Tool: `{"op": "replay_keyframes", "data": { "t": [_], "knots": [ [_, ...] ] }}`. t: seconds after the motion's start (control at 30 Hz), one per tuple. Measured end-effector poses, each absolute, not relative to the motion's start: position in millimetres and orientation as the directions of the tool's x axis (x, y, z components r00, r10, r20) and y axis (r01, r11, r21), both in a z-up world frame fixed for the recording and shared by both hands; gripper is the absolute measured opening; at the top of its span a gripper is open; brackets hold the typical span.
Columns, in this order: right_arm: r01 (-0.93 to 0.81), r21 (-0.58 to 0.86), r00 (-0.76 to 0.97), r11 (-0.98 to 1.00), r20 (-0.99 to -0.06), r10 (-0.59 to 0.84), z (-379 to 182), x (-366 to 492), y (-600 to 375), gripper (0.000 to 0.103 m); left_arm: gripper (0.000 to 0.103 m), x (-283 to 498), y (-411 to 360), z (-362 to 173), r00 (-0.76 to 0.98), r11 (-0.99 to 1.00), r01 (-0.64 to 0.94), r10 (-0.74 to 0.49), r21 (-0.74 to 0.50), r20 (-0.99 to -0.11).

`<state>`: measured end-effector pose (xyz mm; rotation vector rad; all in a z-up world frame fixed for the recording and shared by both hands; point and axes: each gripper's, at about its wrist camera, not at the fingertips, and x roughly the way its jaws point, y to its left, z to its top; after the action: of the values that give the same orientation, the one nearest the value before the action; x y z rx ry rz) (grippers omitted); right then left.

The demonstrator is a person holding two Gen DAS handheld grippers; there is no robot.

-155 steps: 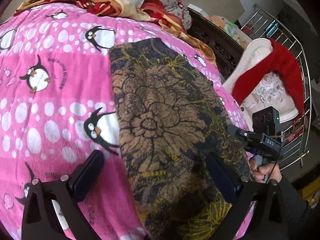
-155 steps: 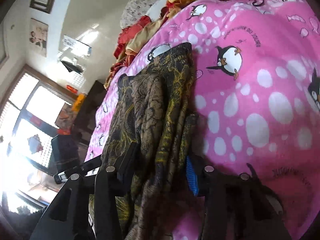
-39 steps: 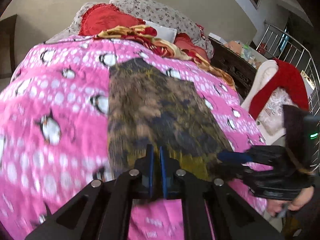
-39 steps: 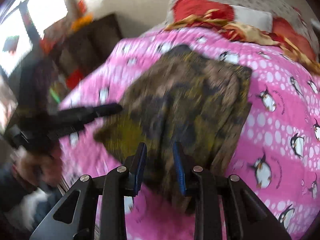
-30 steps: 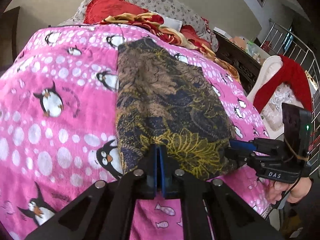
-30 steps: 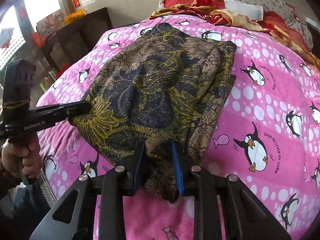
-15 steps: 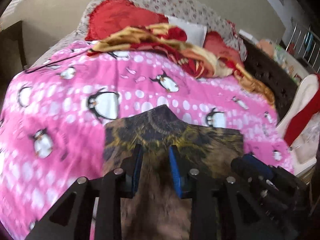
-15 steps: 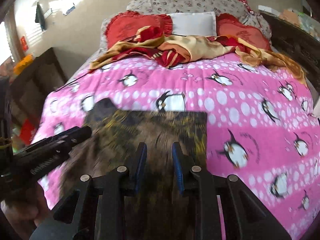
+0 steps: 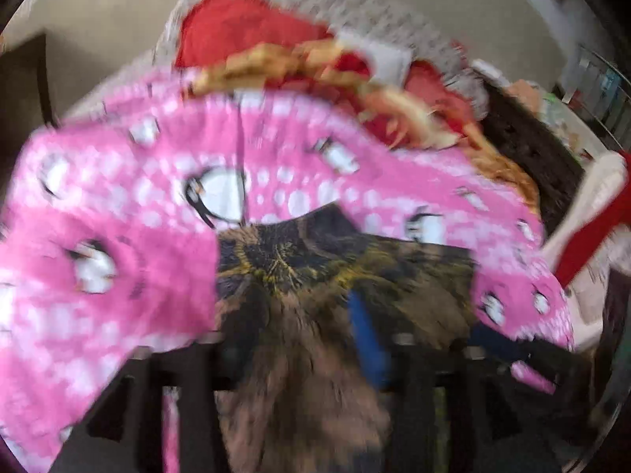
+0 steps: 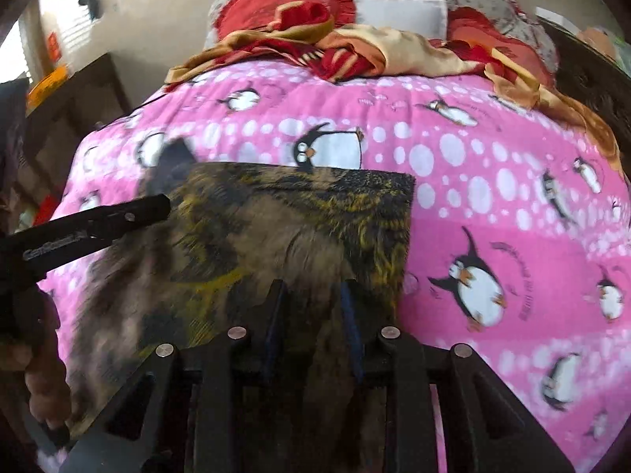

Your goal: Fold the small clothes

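The dark floral cloth point(image 10: 299, 213) lies folded on the pink penguin blanket point(image 10: 493, 181), its far edge straight across. My right gripper point(image 10: 311, 315) is shut on a bunch of the cloth at the near right side. In the blurred left wrist view the cloth point(image 9: 315, 268) runs between the fingers of my left gripper point(image 9: 303, 339). Its jaws are opening and the blue pad point(image 9: 366, 335) stands off the fabric. From the right wrist view, one black finger point(image 10: 118, 216) of the left gripper reaches over the cloth's left edge, with a hand below it.
Red and gold bedding point(image 10: 355, 51) and pillows point(image 10: 398, 12) are heaped at the head of the bed. Dark wooden furniture point(image 10: 79, 110) stands to the left. A white chair with a red garment point(image 9: 591, 213) stands beside the bed on the right.
Both grippers carried the cloth's near edge toward the head of the bed, folding it over to half its length. The left jaws went from shut to wide apart.
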<state>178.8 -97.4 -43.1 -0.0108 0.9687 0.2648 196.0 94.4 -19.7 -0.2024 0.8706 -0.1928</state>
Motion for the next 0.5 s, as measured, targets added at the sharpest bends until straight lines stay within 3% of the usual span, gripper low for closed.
{"op": "replay_keyframes", "data": {
  "t": [0.03,0.1,0.17,0.37,0.5],
  "knots": [
    [-0.25,0.127,0.545,0.96,-0.801,0.248,-33,168,-101,0.029,0.092,170,98,-4,0.664,0.966,0.104,-0.246,-0.239,-0.706],
    [-0.28,0.153,0.569,0.948,-0.769,0.292,-11,141,-110,0.037,0.103,134,102,11,0.696,0.969,0.103,-0.232,-0.225,-0.68],
    [-0.289,0.147,0.574,0.946,-0.764,0.295,8,106,-119,0.048,0.103,98,101,17,0.667,0.979,0.081,-0.194,-0.188,-0.72],
    [-0.289,0.118,0.563,0.95,-0.782,0.269,22,-4,-131,0.048,0.103,10,80,5,0.644,1.0,-0.002,-0.008,-0.012,-0.765],
    [-0.301,0.107,0.534,0.947,-0.804,0.261,2,-57,-135,0.048,0.103,-23,70,-5,0.627,0.999,-0.008,-0.024,-0.038,-0.779]
  ]
}}
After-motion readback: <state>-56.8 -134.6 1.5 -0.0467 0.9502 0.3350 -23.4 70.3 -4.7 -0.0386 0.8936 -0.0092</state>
